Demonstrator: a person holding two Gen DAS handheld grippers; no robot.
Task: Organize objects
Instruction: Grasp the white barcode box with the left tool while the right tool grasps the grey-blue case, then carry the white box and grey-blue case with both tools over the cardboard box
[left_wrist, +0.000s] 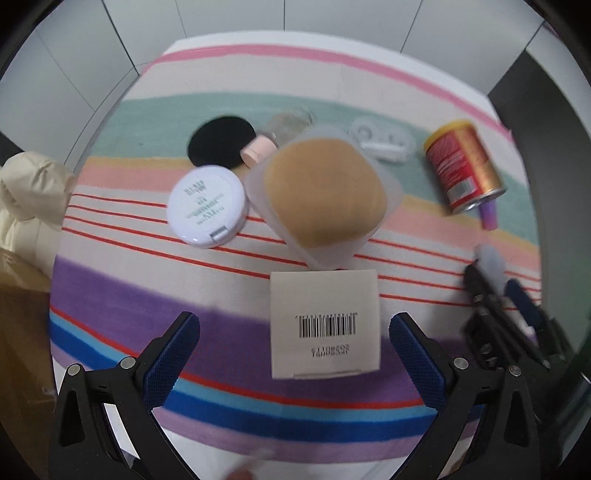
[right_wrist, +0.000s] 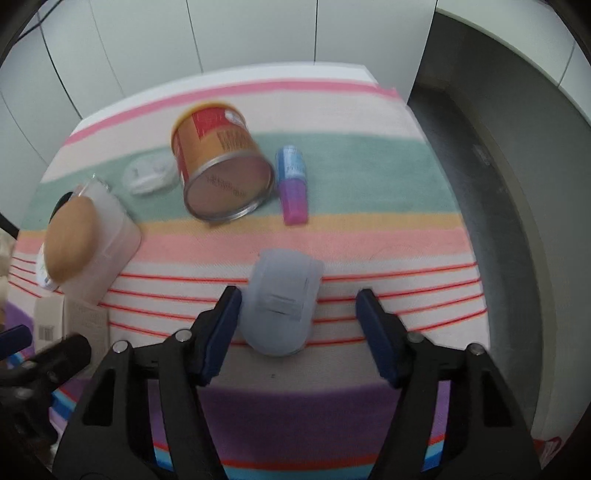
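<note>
Hovering over a striped cloth (left_wrist: 155, 317) on the tabletop, left hand-held gripper (left_wrist: 294, 350) stands wide, pads clear of the cream barcode box (left_wrist: 325, 325) lying between them. Right hand-held gripper (right_wrist: 295, 332) is partly open around a pale blue translucent case (right_wrist: 282, 304); left pad just beside it, right pad apart, no grip. Farther back: tipped red-gold can (right_wrist: 218, 162) beside a purple-blue tube (right_wrist: 291, 184), tan sponge puff in a frosted holder (left_wrist: 325, 192), white round compact (left_wrist: 207, 205), black round pad (left_wrist: 221, 140), clear plastic case (left_wrist: 382, 142).
</note>
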